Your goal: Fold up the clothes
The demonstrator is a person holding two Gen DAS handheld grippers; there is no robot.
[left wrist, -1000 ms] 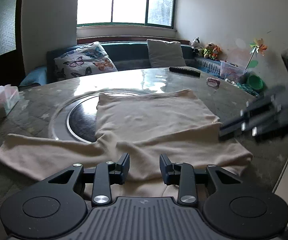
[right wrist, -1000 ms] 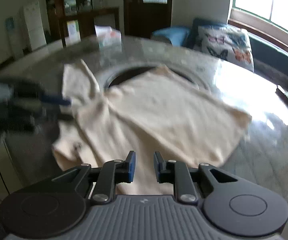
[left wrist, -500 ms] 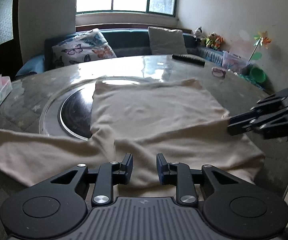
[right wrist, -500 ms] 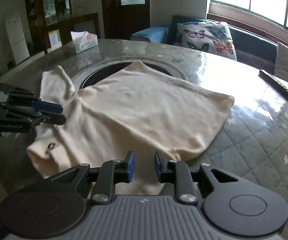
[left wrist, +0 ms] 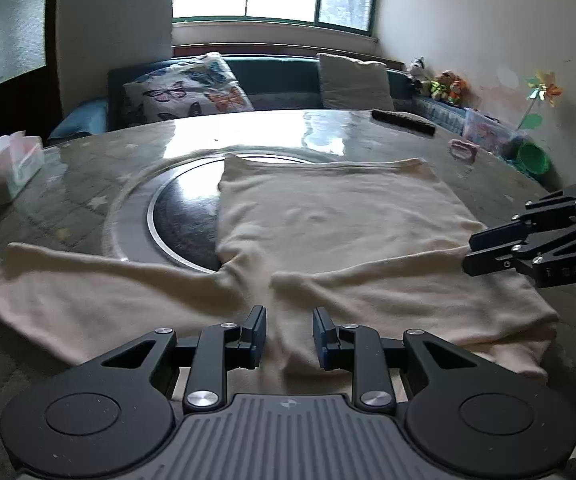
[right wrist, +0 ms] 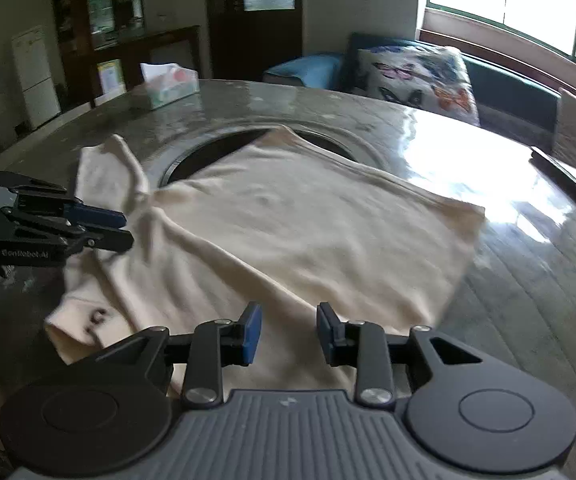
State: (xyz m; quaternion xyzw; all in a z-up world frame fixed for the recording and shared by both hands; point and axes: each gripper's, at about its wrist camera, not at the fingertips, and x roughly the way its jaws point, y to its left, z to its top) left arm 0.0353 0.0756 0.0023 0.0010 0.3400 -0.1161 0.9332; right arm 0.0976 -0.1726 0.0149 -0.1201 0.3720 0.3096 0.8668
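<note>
A round table (left wrist: 88, 184) fills both views, and a cream top (left wrist: 340, 232) lies spread flat across its middle, one sleeve running to the lower left of the left wrist view. At the bottom centre of that view the left gripper (left wrist: 289, 338) hangs over the near edge of the top, jaws a little apart and pinching nothing. The right gripper (right wrist: 288, 338), bottom centre of its own view, is opening over the cloth with nothing held; a tissue box (left wrist: 8, 168) sits far left.
</note>
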